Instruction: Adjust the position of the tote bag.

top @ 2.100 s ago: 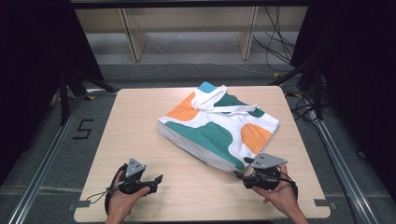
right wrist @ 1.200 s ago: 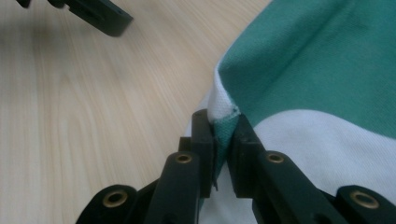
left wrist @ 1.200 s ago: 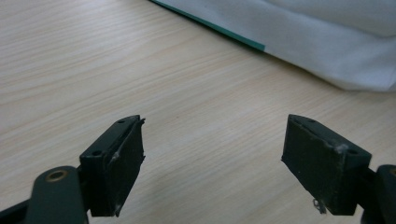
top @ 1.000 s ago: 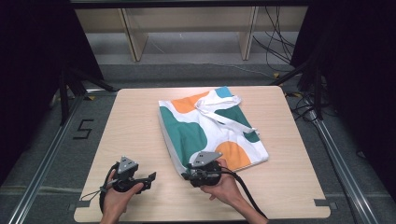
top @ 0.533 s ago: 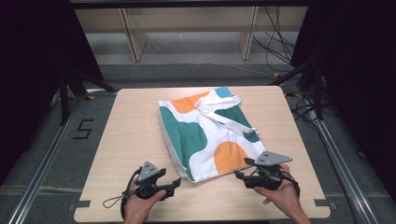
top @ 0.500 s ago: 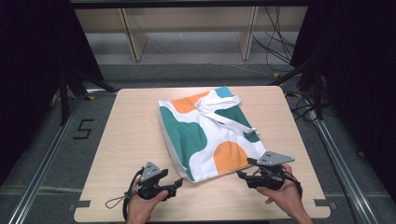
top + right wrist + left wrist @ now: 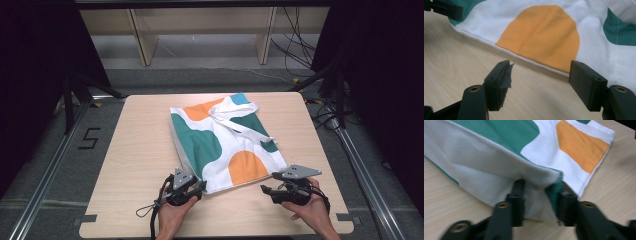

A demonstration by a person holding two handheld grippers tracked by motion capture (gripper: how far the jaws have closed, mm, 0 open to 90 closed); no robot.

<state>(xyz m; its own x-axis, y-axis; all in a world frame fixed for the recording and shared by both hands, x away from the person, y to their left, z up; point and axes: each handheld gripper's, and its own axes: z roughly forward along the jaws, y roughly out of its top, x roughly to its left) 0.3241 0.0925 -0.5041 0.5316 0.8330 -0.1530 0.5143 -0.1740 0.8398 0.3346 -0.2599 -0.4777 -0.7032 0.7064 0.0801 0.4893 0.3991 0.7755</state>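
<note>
A white tote bag [image 7: 220,145] with teal and orange patches lies flat on the wooden table [image 7: 135,150], its handles loose on top. My left gripper [image 7: 201,186] is at the bag's near left corner. In the left gripper view its jaws [image 7: 540,195] have just been closing, and the bag's [image 7: 499,157] bunched corner stands between them with a gap left. My right gripper [image 7: 265,190] rests near the bag's near right corner, open. In the right gripper view, bare table lies between its jaws [image 7: 541,72], just short of the bag's [image 7: 541,32] orange patch. A frayed strip of tape [image 7: 506,75] hangs off one pad.
The left gripper's jaw [image 7: 444,8] shows at the top left of the right gripper view. Wooden shelving [image 7: 200,30] stands behind the table, with cables [image 7: 300,35] on the floor at the back right. Metal rails [image 7: 360,165] run along both sides. A "5" mark [image 7: 90,138] is on the floor at left.
The right gripper swung from the middle of the bag's near edge out to its right corner. The left gripper slid right up to the bag's near left corner and narrowed its jaws.
</note>
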